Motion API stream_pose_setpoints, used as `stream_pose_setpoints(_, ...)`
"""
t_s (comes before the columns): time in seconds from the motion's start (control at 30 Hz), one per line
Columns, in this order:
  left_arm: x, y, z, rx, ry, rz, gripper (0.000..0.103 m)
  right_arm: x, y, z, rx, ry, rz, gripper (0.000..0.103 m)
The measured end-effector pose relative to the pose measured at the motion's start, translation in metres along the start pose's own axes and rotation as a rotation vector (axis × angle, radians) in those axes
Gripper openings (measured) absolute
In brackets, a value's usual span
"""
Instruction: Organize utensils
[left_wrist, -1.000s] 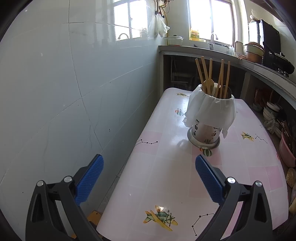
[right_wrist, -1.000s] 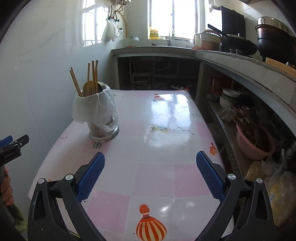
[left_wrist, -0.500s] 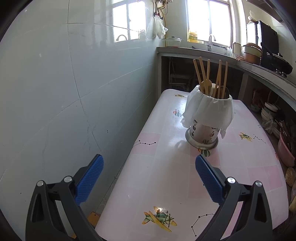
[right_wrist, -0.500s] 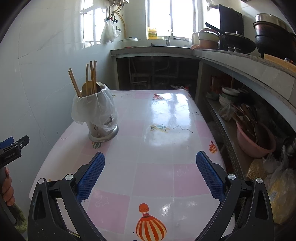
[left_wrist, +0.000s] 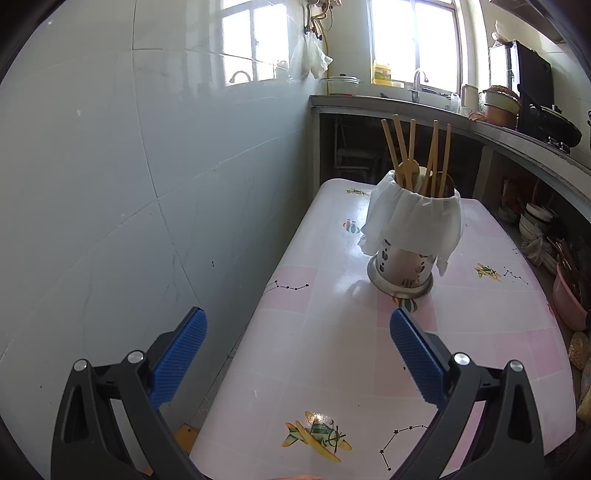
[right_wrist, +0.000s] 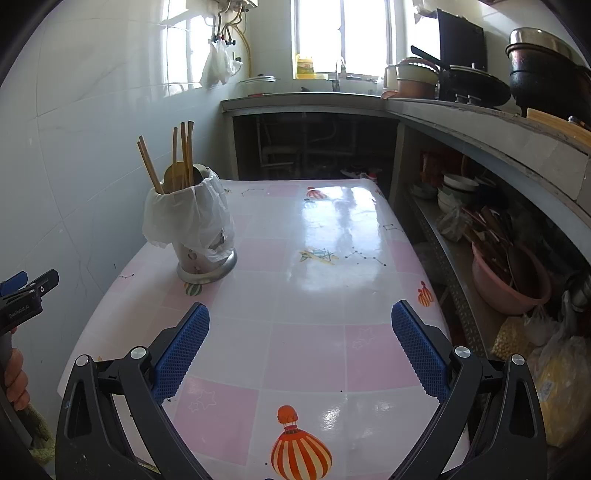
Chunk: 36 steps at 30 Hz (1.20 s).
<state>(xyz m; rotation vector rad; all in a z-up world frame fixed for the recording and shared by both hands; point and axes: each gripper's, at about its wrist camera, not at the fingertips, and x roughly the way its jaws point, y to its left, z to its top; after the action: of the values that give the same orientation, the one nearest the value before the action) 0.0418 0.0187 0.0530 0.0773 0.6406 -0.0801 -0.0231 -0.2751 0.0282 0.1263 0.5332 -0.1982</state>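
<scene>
A metal utensil holder (left_wrist: 404, 264) lined with a white plastic bag stands upright on the pink checked table (left_wrist: 332, 350). Wooden chopsticks (left_wrist: 402, 151) and a wooden spoon stick up out of it. It also shows in the right wrist view (right_wrist: 199, 251), with the chopsticks (right_wrist: 181, 155) at the table's far left. My left gripper (left_wrist: 298, 343) is open and empty, near the table's left edge, well short of the holder. My right gripper (right_wrist: 300, 336) is open and empty above the table's near end. The left gripper (right_wrist: 26, 295) shows at the left edge of the right wrist view.
A tiled wall (left_wrist: 129, 203) runs along the table's left side. A counter (right_wrist: 461, 110) with pots stands behind and to the right. Shelves under it hold bowls and a pink basin (right_wrist: 509, 280). Bags (right_wrist: 554, 369) lie on the floor at the right.
The left gripper has pulled back and tilted a little, so the holder sits slightly higher and farther in its view. The right gripper has hardly moved. Both stay open.
</scene>
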Motion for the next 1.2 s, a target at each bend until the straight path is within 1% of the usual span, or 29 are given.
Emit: stream_pose_setpoints(1.2, 0.0005, -0.004, -0.0017, 0.011, 0.003, -0.003, 0.097, 0.0009, -0.0011, -0.0011, 0.001, 0.001, 0.002, 0.095)
